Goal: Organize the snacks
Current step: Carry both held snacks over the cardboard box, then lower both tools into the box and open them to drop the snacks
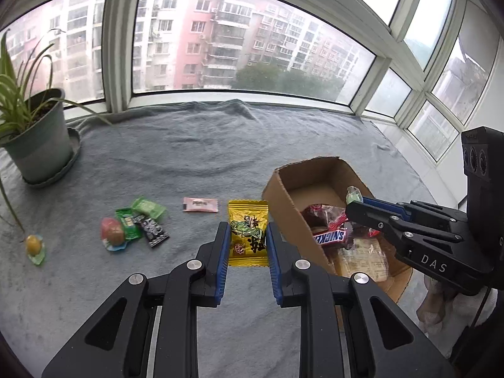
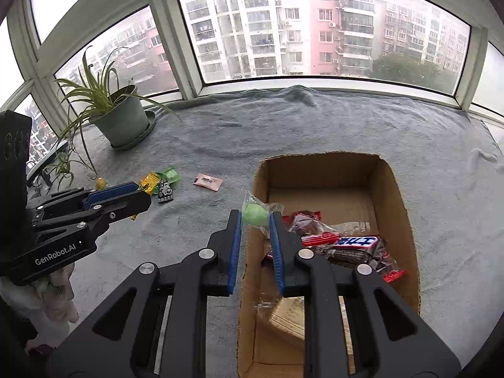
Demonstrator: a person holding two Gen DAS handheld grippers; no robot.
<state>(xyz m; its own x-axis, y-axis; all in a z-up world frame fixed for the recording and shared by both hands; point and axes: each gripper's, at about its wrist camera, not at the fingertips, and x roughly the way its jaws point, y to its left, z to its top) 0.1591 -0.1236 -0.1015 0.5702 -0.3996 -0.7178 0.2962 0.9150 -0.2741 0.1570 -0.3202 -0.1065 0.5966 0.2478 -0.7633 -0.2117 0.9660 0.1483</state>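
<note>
While clamped on a yellow snack packet (image 1: 249, 236), left gripper (image 1: 248, 236) hangs above the grey cloth (image 1: 189, 157), packet upright between the blue pads. At three o'clock from it, cardboard box (image 1: 283, 195), open-topped, holding a Snickers bar (image 1: 330, 237), a red-wrapped snack (image 1: 324, 214) and a flat pale packet (image 1: 362, 260). Right gripper (image 2: 255, 217) poised over the box's near-left wall, pinching a green wrapped candy (image 2: 255, 214) in clear film. Loose on the cloth at nine o'clock from the box: pink sachet (image 1: 200, 204), green packets (image 1: 148, 209), black packet (image 1: 152, 230), red round sweet (image 1: 111, 231), yellow round sweet (image 1: 34, 245). At ten o'clock, potted plant (image 1: 34, 138) by the window (image 1: 245, 37).
</note>
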